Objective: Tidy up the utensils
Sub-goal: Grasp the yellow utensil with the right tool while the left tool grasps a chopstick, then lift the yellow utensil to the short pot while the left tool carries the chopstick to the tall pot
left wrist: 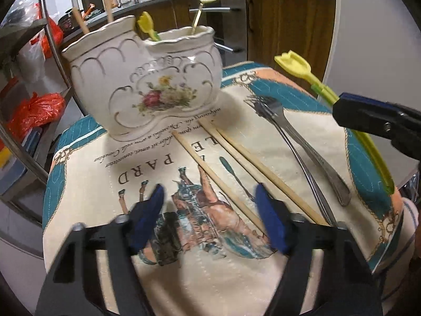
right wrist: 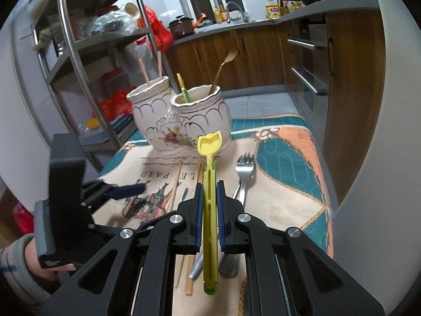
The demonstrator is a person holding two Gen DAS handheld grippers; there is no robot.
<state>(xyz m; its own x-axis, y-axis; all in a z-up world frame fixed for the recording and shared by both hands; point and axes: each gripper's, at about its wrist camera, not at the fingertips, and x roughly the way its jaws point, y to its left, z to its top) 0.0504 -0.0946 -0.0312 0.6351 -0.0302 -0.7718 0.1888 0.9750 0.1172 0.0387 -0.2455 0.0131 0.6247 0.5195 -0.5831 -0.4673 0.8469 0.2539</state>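
Note:
My right gripper (right wrist: 209, 184) is shut on a yellow-green plastic utensil (right wrist: 209, 173), held above the mat; it also shows in the left wrist view (left wrist: 294, 65). My left gripper (left wrist: 209, 192) is open and empty, low over the mat near two wooden chopsticks (left wrist: 231, 155). Two steel forks (left wrist: 297, 142) lie to their right. A white floral two-pot ceramic holder (left wrist: 142, 79) stands at the mat's far side; its left pot holds two chopsticks (right wrist: 150, 68), its right pot a yellow utensil (right wrist: 182, 87) and a gold fork (right wrist: 223, 65).
A printed placemat (left wrist: 184, 276) covers the small table. A metal shelf rack (right wrist: 79, 60) with bags stands to the left. Wooden kitchen cabinets (right wrist: 263, 58) and a counter run behind.

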